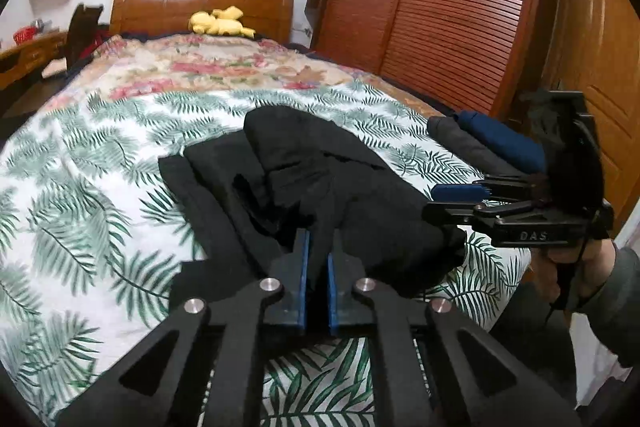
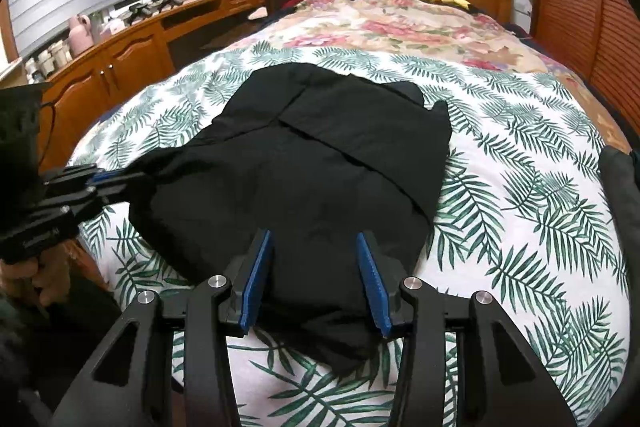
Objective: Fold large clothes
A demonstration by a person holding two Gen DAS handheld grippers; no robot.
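Left tool: closed to a narrow slit, pinching a fold at the left edge of the black garment. Thin bite only. Risk: slip-out under a quick lift, dropping the flap back in a wrinkle. Check for cloth well inside the pads before pulling.

Right tool: about half open, poised over the near hem, gripping nothing, pads clear of the cloth on both sides as far as visible. Risk: a one-handed lift with this side unheld, dragging the garment askew across the bed cover. Close on the hem first. Risk also of catching the cover together with the hem; keep the lower finger above the leaf print.

Black garment: flat on the bed, partly folded, layers stacked at the middle and far end. Risk: shifting of those loose layers under a sideways tug, undoing the fold lines. Lift both edges together and level.

Further right: pile of folded clothes near the bed's edge, well apart from the garment. Avoid sweeping the right tool into it.

Far end: yellow plush toy by the headboard, out of the working area, no hazard.
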